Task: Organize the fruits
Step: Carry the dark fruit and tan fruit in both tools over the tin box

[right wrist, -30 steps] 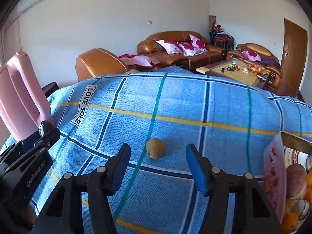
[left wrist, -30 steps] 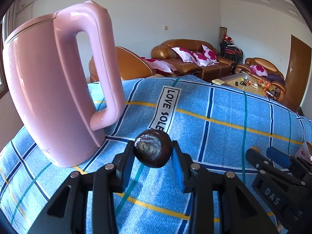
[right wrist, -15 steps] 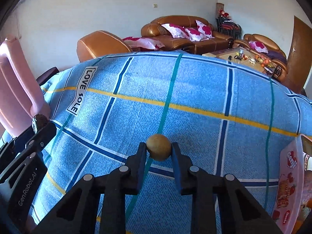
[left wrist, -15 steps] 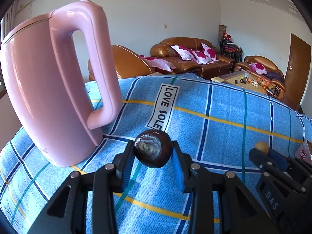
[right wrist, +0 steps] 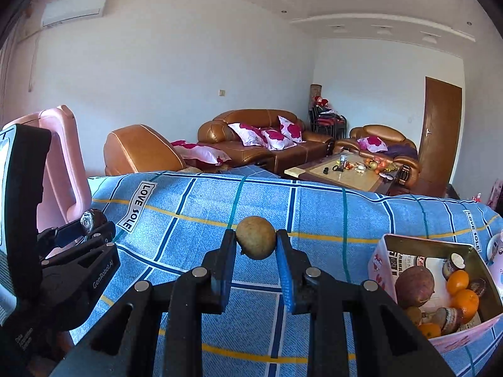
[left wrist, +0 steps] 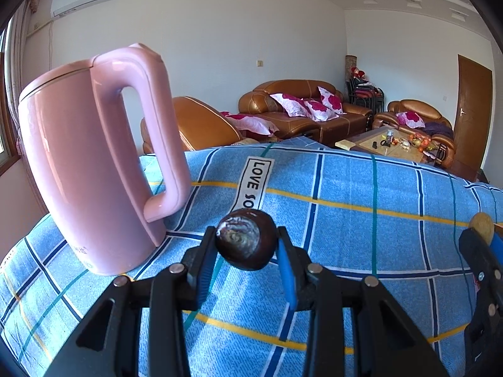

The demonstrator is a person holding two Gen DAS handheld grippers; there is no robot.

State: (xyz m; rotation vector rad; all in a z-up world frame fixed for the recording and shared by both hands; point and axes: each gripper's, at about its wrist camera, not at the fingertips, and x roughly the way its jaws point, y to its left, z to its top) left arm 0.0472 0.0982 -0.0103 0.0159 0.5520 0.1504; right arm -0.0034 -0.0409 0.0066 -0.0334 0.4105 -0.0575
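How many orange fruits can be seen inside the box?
3. Two lie stacked at the right side of the box, one above the other; a third at its near edge. More may be hidden.

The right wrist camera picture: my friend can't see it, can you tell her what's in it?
The right gripper holds a small tan round fruit between its jaws, above a blue checked cloth. To the right is a pink box of oranges and other fruit; at left, the left gripper holds a dark fruit near a pink kettle.
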